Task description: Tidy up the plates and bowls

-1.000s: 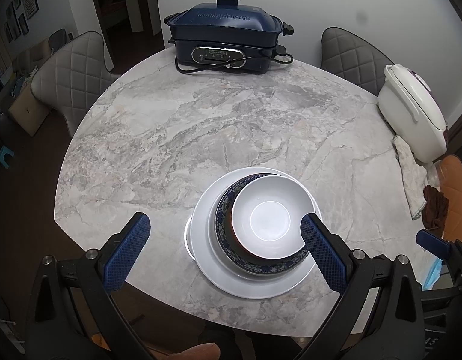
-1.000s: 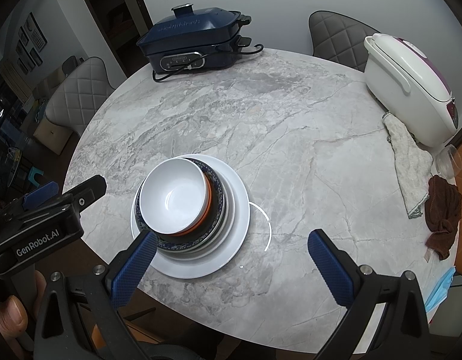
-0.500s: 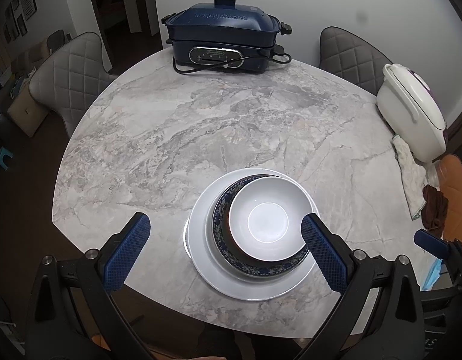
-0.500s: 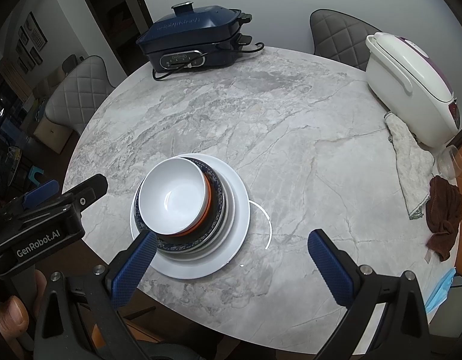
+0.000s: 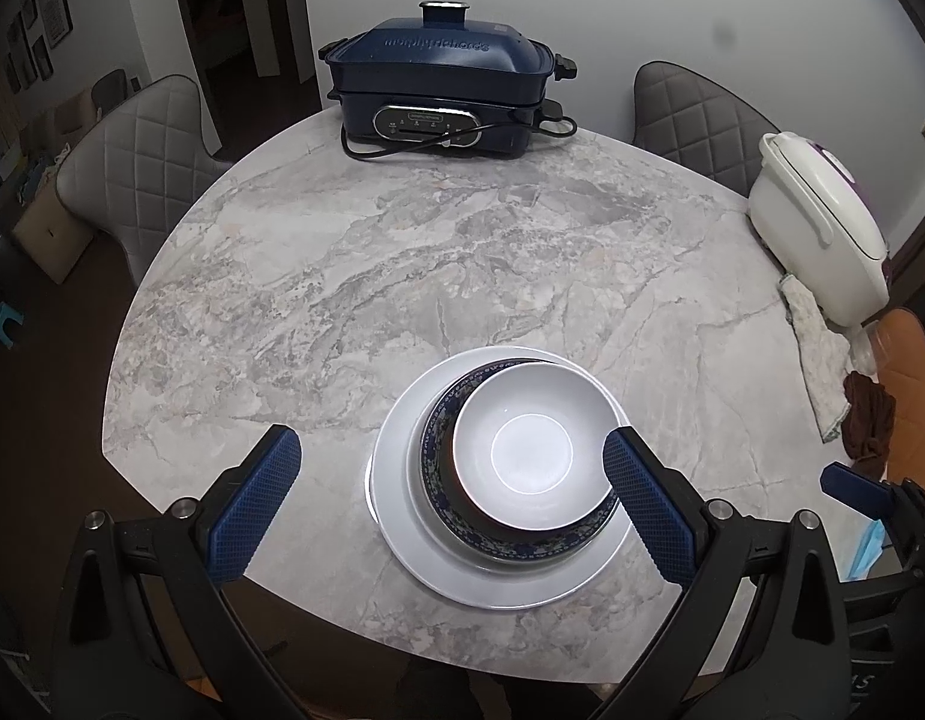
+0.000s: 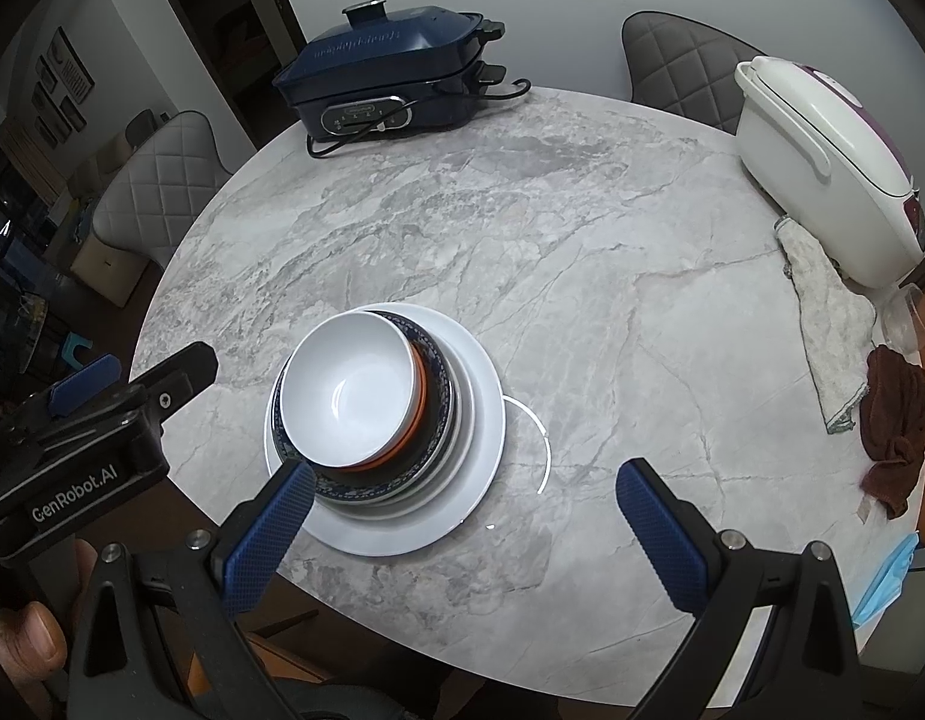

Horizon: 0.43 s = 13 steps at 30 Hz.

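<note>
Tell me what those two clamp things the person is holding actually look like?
Each tool is a black frame of angled struts with silver bolts, ending in two long fingers faced with blue, diamond-textured pads. The left tool and right tool look alike. From the right camera, the left tool's black body shows white "GenRobot.AI" lettering and a blue tab. No cables or sleeves are visible.

Marble table (image 5: 354, 276); white plate (image 5: 414, 546), cooker (image 5: 438, 90), perhaps cloths (image 6: 834, 330)

From the left wrist we look down across the marble table (image 5: 402, 276) from its near edge, toward the blue cooker (image 5: 441, 81). The right wrist view faces likewise, set rightward; both share the table (image 6: 522, 252) and cooker (image 6: 384, 75).
</note>
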Motion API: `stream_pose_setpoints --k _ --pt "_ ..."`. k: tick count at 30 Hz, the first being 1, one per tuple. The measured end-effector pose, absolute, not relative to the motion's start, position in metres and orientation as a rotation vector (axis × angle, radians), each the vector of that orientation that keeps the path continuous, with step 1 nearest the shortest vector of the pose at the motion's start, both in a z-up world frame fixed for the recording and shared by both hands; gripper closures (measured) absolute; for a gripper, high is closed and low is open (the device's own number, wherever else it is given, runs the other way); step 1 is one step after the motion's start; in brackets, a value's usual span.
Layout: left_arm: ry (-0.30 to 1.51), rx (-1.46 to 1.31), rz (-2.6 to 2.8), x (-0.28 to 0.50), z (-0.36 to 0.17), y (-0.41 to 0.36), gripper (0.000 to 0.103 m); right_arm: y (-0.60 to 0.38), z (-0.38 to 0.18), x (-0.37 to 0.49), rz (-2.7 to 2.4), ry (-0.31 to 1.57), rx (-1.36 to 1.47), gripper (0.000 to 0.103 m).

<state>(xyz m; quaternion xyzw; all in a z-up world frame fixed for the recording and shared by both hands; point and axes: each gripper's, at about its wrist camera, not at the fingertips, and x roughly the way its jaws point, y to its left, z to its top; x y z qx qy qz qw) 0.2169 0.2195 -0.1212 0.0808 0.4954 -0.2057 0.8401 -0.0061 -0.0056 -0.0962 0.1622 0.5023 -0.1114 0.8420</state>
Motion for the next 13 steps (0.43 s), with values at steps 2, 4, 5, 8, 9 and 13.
stream_pose_setpoints --k 2,4,5,8,9,13 --pt "1.045 0.170 -0.437 0.2175 -0.1207 0.2198 0.001 -0.0077 -0.0952 -0.0032 -0.234 1.061 0.342 0.000" --pt "1.041 0.170 -0.434 0.2179 -0.1196 0.2190 0.001 -0.0066 -0.0980 -0.0035 -0.232 1.063 0.343 0.000" --pt "1.043 0.167 -0.436 0.2183 -0.1192 0.2190 0.001 -0.0056 -0.0984 -0.0046 -0.231 1.065 0.343 0.000" --pt "1.045 0.167 -0.439 0.2191 -0.1191 0.2192 0.001 -0.0071 -0.0983 -0.0030 -0.230 1.067 0.342 0.000" --pt "1.046 0.167 -0.441 0.2193 -0.1191 0.2193 0.001 -0.0064 -0.0986 -0.0042 -0.230 1.067 0.342 0.000" --pt "1.051 0.166 -0.443 0.2188 -0.1193 0.2199 0.001 -0.0082 -0.0981 -0.0024 -0.229 1.068 0.342 0.000"
